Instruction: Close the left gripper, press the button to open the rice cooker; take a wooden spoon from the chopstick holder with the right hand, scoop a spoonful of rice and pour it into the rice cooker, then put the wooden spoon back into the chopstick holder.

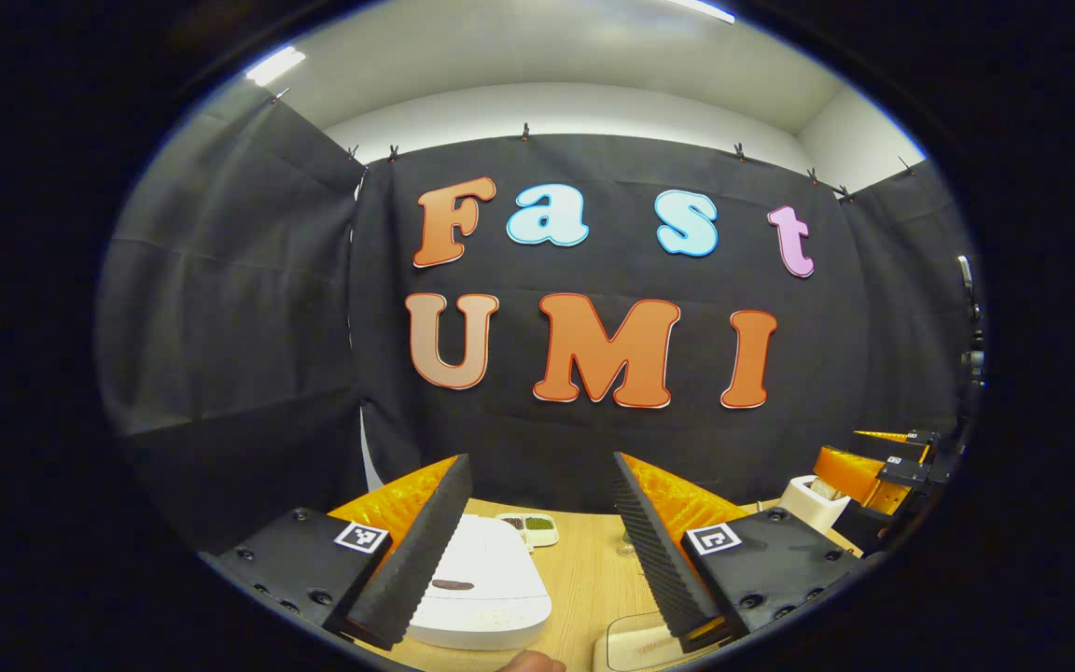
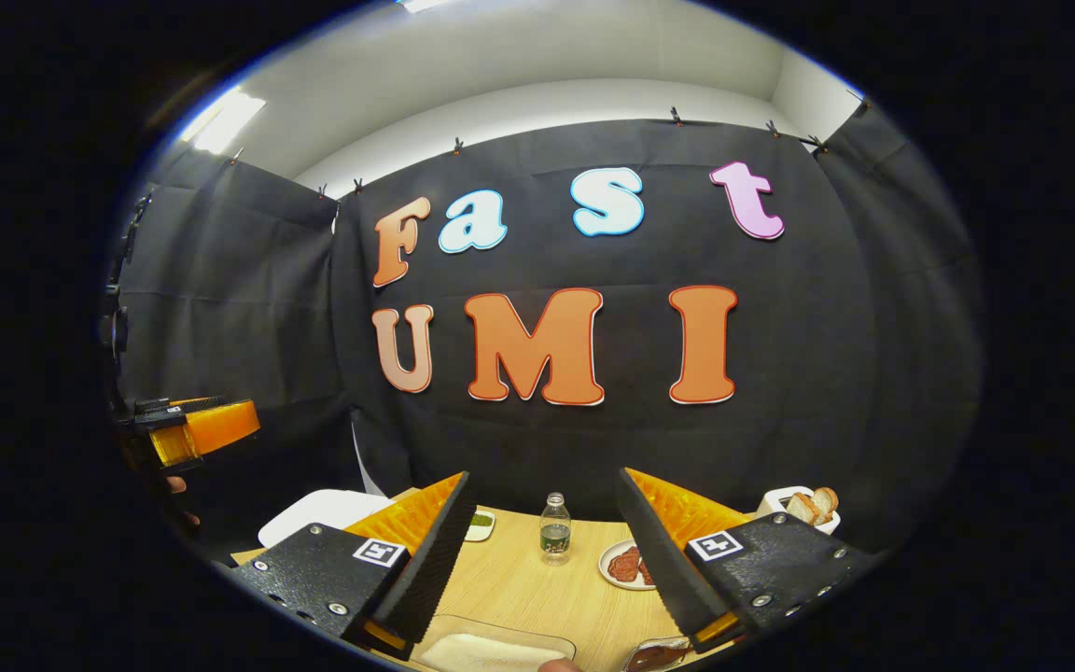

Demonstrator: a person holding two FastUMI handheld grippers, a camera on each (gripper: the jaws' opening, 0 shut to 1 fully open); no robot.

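Observation:
My left gripper (image 1: pixel 540 462) is open and held above the table, with nothing between its fingers. Below it, behind the left finger, sits the white rice cooker (image 1: pixel 486 583) with its lid down and a dark button (image 1: pixel 452 585) on the front. My right gripper (image 2: pixel 542 476) is also open and empty. Under it lies a clear tray of white rice (image 2: pixel 491 651). The rice cooker (image 2: pixel 318 513) shows as a white lid at the left of the right gripper view, with the left gripper (image 2: pixel 192 429) above it. The right gripper (image 1: pixel 878 467) hovers at the right of the left gripper view.
On the wooden table (image 2: pixel 537 588) stand a small water bottle (image 2: pixel 553 528), a plate of red food (image 2: pixel 623 566) and a white toaster with bread (image 2: pixel 803 509). A small divided dish (image 1: pixel 530 527) lies behind the cooker. A brown sauce dish (image 2: pixel 657 655) sits at the front edge.

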